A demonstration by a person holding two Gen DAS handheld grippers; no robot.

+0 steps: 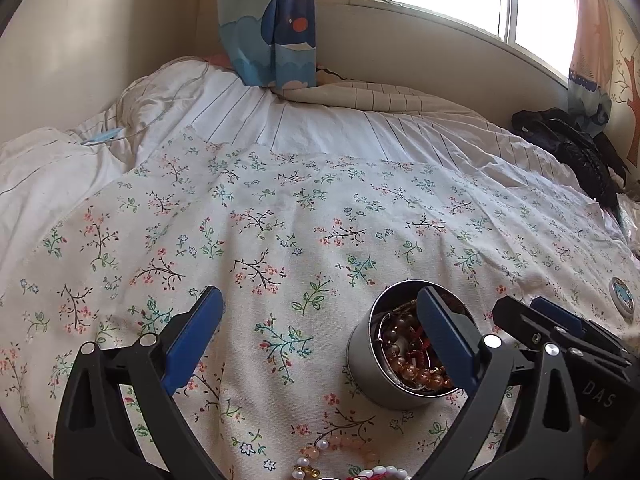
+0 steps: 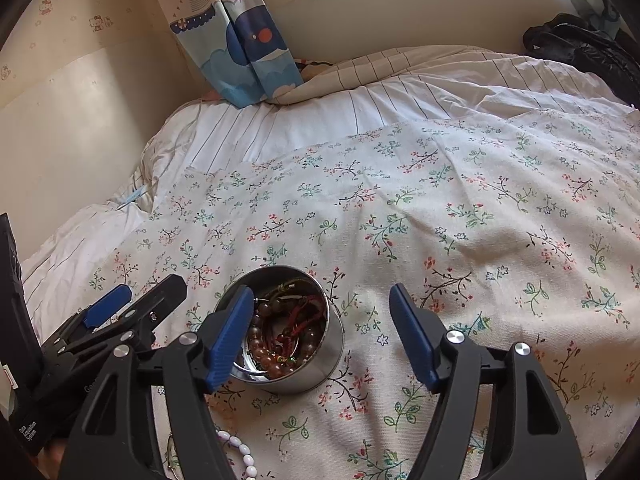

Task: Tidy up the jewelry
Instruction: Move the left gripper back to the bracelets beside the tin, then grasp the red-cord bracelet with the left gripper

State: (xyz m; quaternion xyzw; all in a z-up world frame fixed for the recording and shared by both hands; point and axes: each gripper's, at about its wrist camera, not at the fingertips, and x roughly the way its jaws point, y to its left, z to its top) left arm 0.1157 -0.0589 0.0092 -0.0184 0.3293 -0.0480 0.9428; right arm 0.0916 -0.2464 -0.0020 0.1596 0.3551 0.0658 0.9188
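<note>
— Just this side of the round silver metal tin (image 1: 362, 364), toward me on the flowered white bedspread (image 1: 280, 216), lie the loose bead bracelets (image 1: 344, 458), pink, pearl-white and red. That is where I judge the next pick should come from.

— Which gripper is nearer?

— In the left wrist view the bracelets sit low between my left gripper's (image 1: 316, 340) blue pads, so the left, I would say. Its jaws stand wide apart with nothing between them.

— And the right?

— My right gripper (image 2: 322, 334) is also parted and empty, one pad overlapping the tin's rim in that view. The tin, already holding brown beads and red cord, stands upright between the two grippers. A white bead strand (image 2: 240, 454) lies just my side of the tin.
</note>
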